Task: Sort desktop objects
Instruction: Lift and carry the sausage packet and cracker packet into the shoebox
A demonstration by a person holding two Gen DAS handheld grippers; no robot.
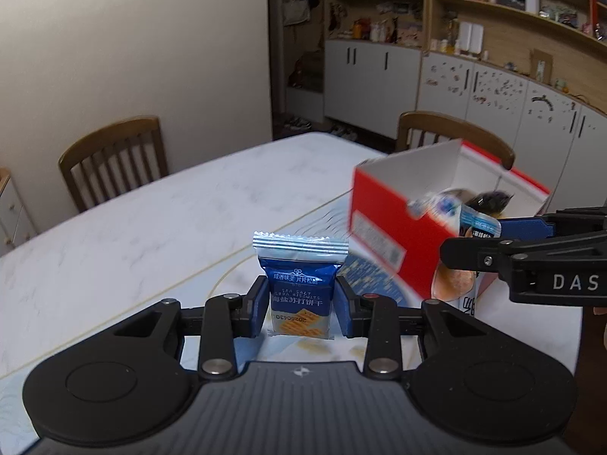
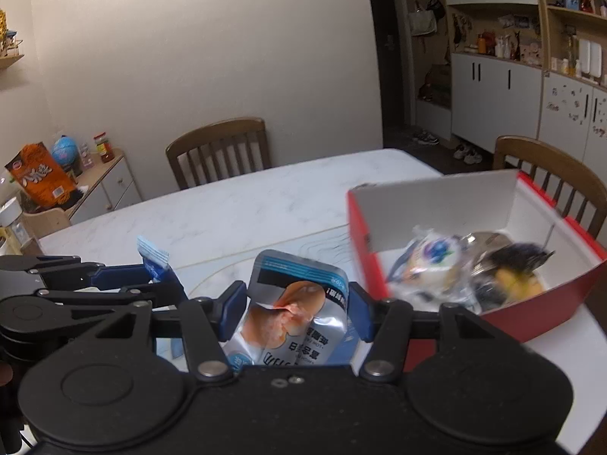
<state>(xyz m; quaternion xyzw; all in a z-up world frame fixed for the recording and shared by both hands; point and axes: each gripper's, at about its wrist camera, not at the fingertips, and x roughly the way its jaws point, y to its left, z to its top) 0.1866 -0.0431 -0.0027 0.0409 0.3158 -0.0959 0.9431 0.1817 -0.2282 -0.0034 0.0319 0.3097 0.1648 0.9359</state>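
My left gripper (image 1: 301,305) is shut on a small blue biscuit packet (image 1: 299,284), held upright above the white marble table (image 1: 151,220). The same gripper (image 2: 167,278) shows at the left of the right wrist view with the packet's crimped end (image 2: 153,256) sticking up. My right gripper (image 2: 297,313) is shut on a silver pouch with an orange picture (image 2: 292,311); it appears at the right in the left wrist view as the right gripper (image 1: 474,242). A red box with a white inside (image 2: 436,204) stands to the right, holding several wrapped snacks (image 2: 432,261).
Two wooden chairs (image 2: 220,151) (image 2: 546,167) stand at the table's far side. A low cabinet (image 2: 98,182) with an orange bag and a globe is at the left. A printed mat (image 1: 371,276) lies under the box. Shelves and cupboards (image 1: 493,57) line the back wall.
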